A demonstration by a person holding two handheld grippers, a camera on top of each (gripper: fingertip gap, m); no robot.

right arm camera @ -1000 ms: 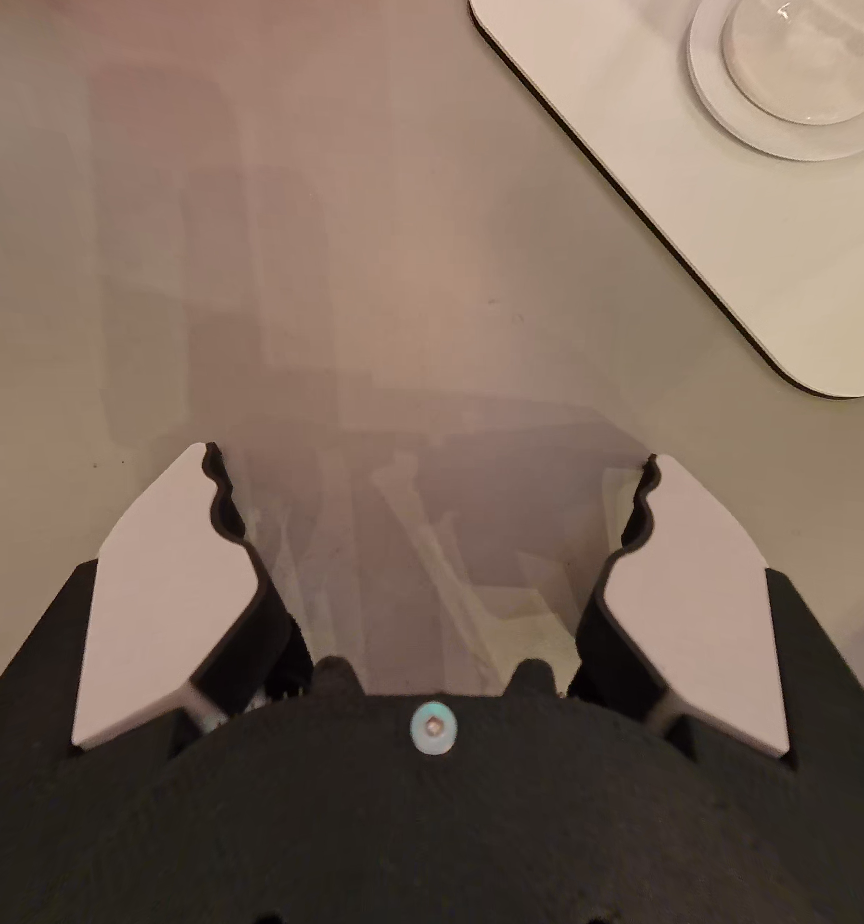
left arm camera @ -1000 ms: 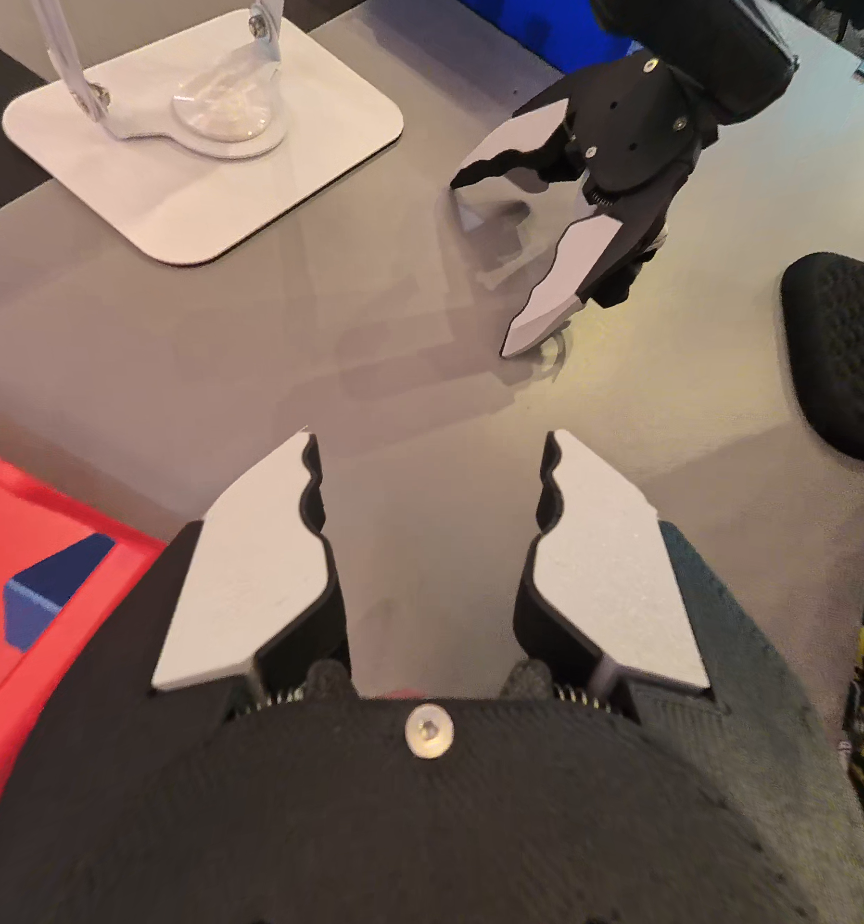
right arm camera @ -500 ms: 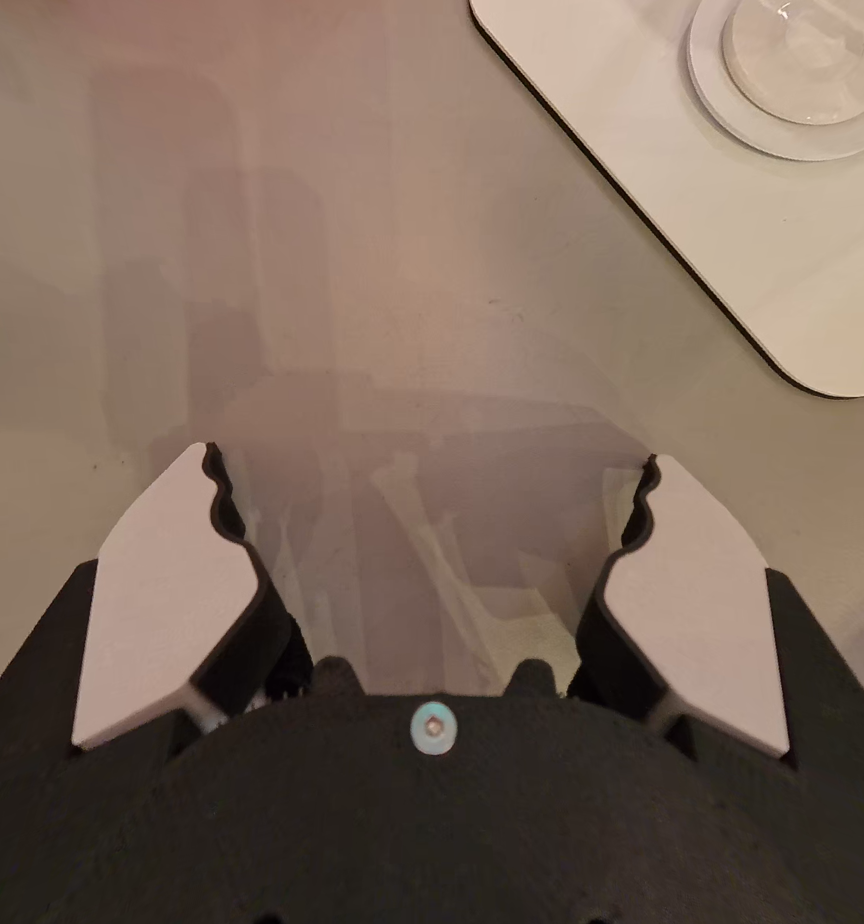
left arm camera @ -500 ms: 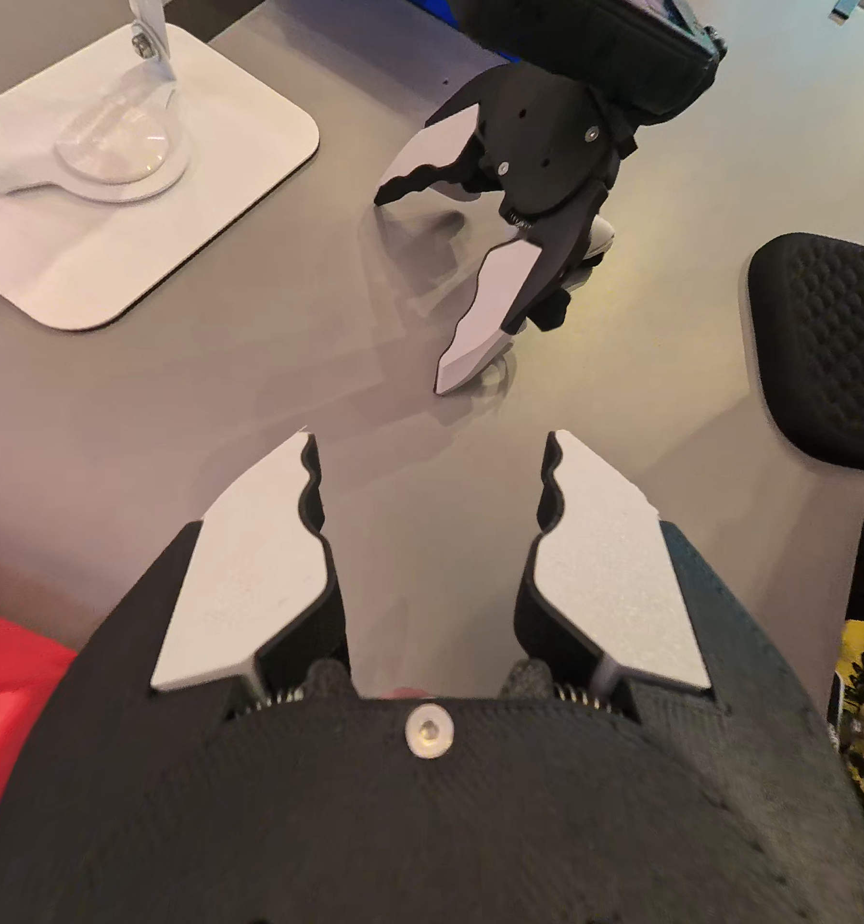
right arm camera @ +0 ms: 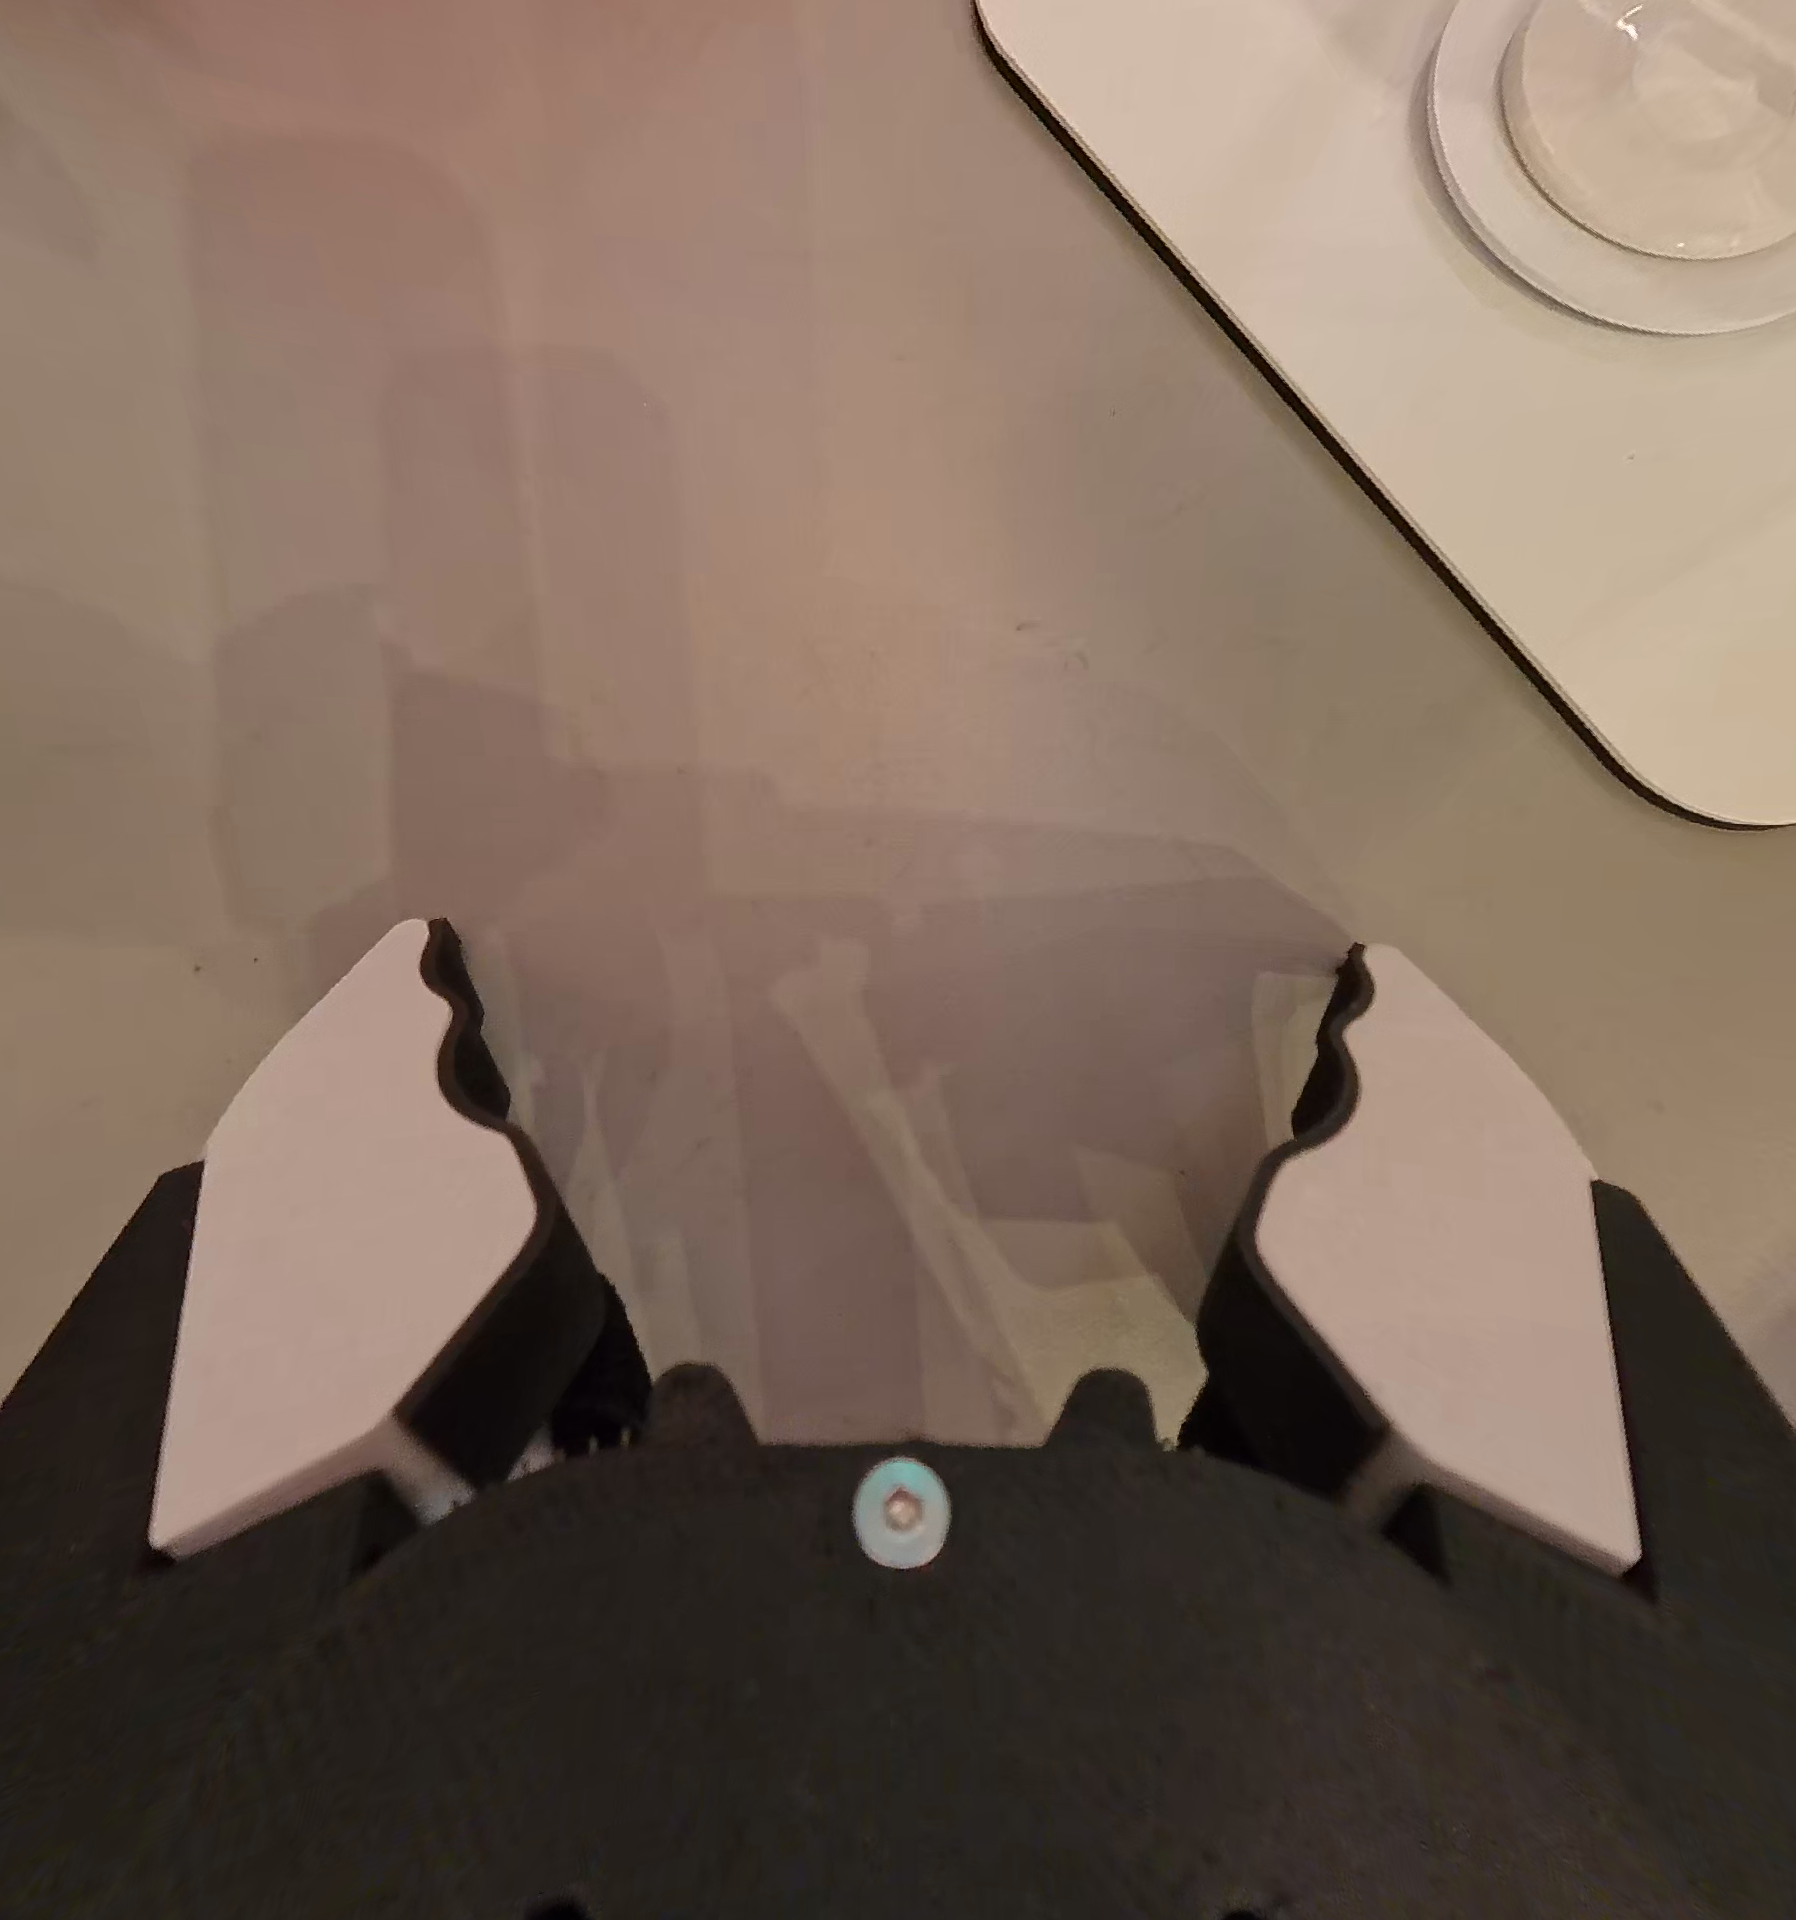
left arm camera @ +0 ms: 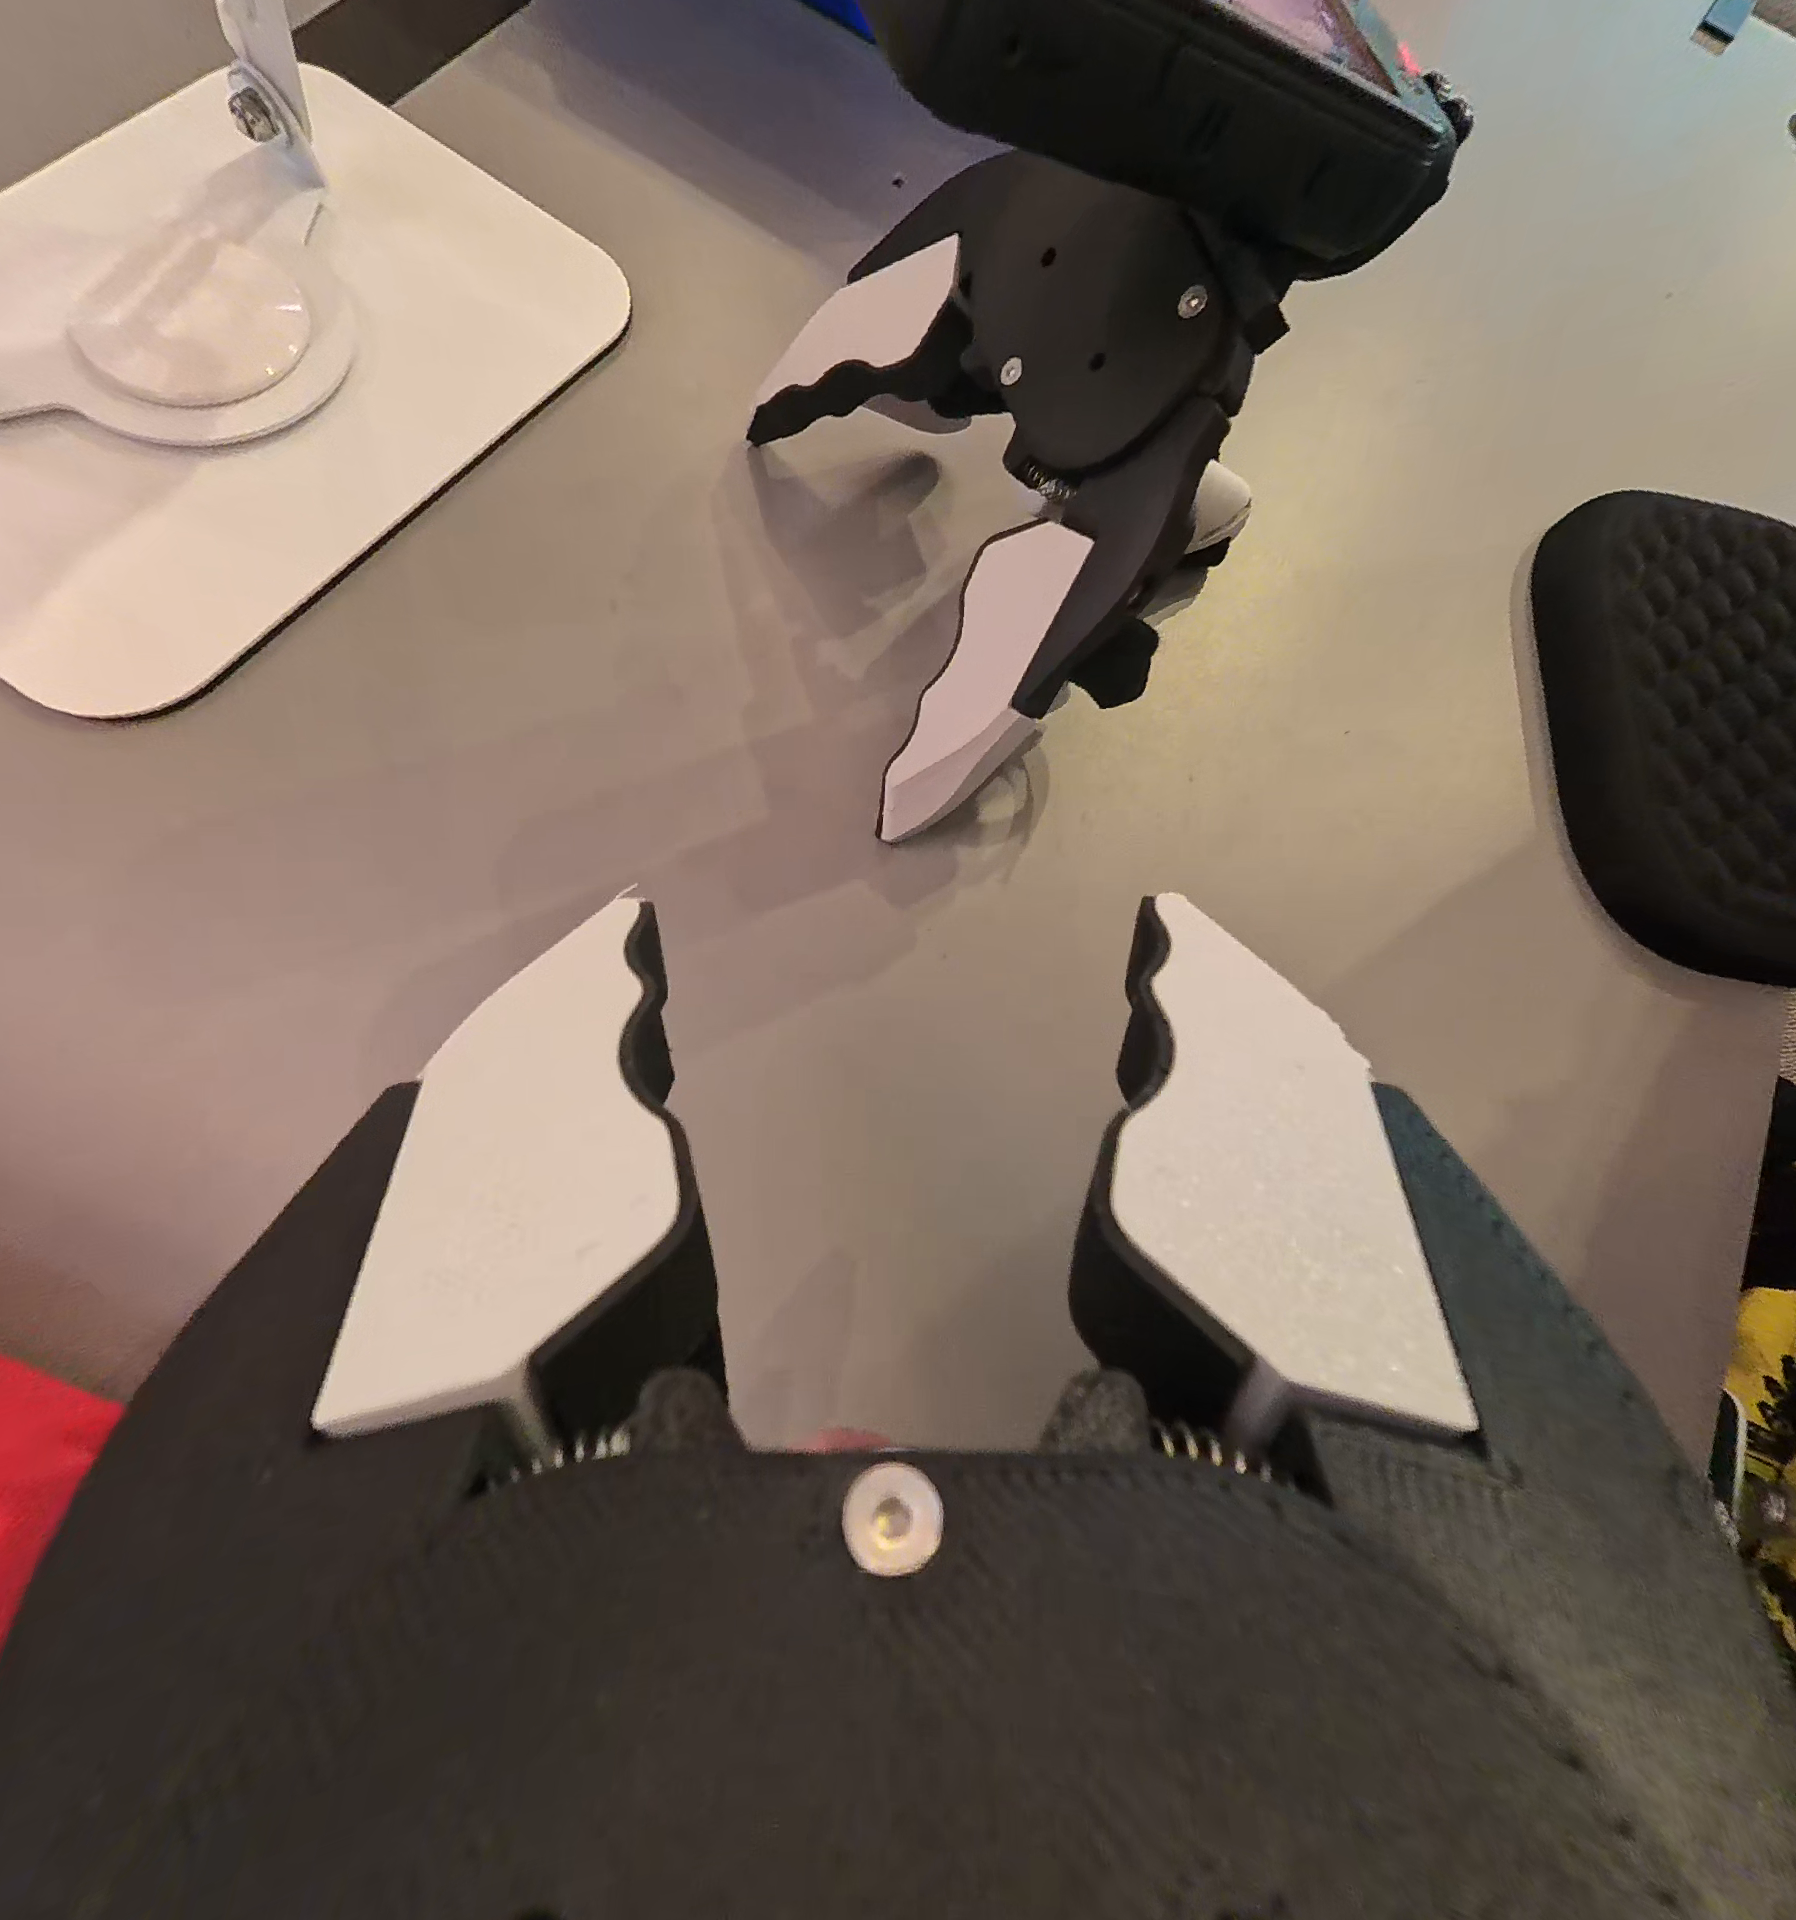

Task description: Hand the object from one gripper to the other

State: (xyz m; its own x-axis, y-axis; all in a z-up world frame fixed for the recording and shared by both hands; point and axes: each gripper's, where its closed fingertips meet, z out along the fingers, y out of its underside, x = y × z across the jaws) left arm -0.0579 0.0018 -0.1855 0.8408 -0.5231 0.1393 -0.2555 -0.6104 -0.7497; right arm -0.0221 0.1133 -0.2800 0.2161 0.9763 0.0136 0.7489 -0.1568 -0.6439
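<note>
My left gripper [left arm camera: 899, 925] hung over the smooth grey tabletop [left arm camera: 354, 883] with its white fingers apart and nothing between them. Farther off and a little right, my right gripper [left arm camera: 826, 623] was spread very wide, tips down near the table, also bare. The white rounded-corner mat [left arm camera: 478, 343] carrying a clear plastic stand [left arm camera: 198, 332] lay far left. I could not tell where the object to hand over was; possibly the red shape [left arm camera: 0, 1475] near left held it.

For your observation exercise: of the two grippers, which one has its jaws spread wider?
The right gripper, resting fingertips-down on the grey table; its fingers splay far apart, while the left gripper shows a narrower gap. Both hold nothing.
</note>
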